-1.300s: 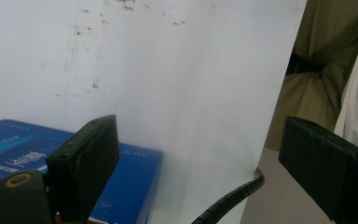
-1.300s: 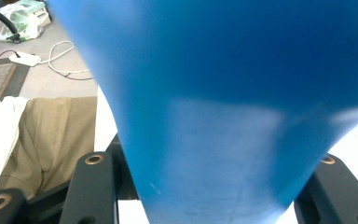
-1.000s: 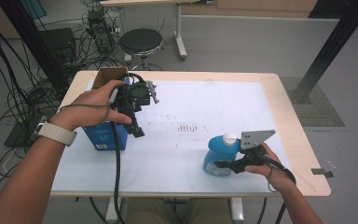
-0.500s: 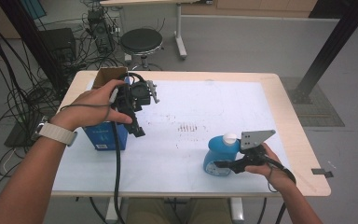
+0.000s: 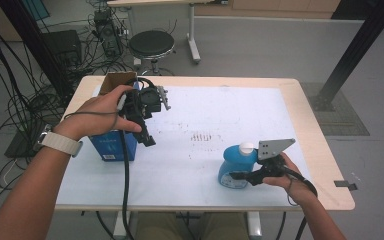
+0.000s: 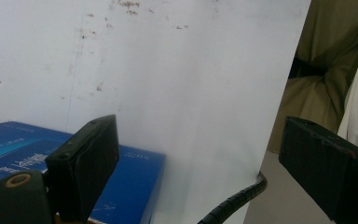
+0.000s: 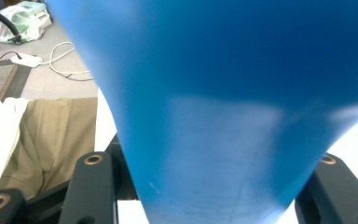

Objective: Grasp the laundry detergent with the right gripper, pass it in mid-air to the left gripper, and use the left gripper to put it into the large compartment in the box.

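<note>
right gripper clamps the blue bottle, upright near the table's front right edge. left gripper hangs open over the blue box at the left edge.

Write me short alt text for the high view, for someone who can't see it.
A person's right hand-held gripper clamps a blue bottle with a white cap near the front of a white-topped table. The left hand-held gripper hangs open over a blue box.
</note>
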### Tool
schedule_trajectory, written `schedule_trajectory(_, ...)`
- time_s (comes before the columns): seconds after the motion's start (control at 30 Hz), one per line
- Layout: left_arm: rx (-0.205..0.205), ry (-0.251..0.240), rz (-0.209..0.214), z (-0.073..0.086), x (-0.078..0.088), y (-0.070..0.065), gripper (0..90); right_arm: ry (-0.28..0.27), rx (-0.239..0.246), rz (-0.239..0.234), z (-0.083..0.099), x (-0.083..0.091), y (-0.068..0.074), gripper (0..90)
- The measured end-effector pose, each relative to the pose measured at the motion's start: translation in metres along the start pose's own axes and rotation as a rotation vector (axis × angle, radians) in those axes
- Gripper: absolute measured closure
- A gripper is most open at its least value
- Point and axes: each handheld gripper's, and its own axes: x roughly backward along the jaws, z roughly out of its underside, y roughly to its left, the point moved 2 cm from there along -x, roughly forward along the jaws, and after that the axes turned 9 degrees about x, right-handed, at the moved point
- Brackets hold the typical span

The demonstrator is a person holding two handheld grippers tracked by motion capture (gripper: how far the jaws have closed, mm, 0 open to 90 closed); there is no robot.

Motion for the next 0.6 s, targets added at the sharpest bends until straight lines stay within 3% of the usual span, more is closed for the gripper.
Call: schedule_trajectory(0.6, -0.001, -0.004, -0.001, -0.0018, -0.0008, 0.0004, 12.8, -0.003, -0.003, -0.001, 0.0003, -0.0001, -0.0002, 43.9)
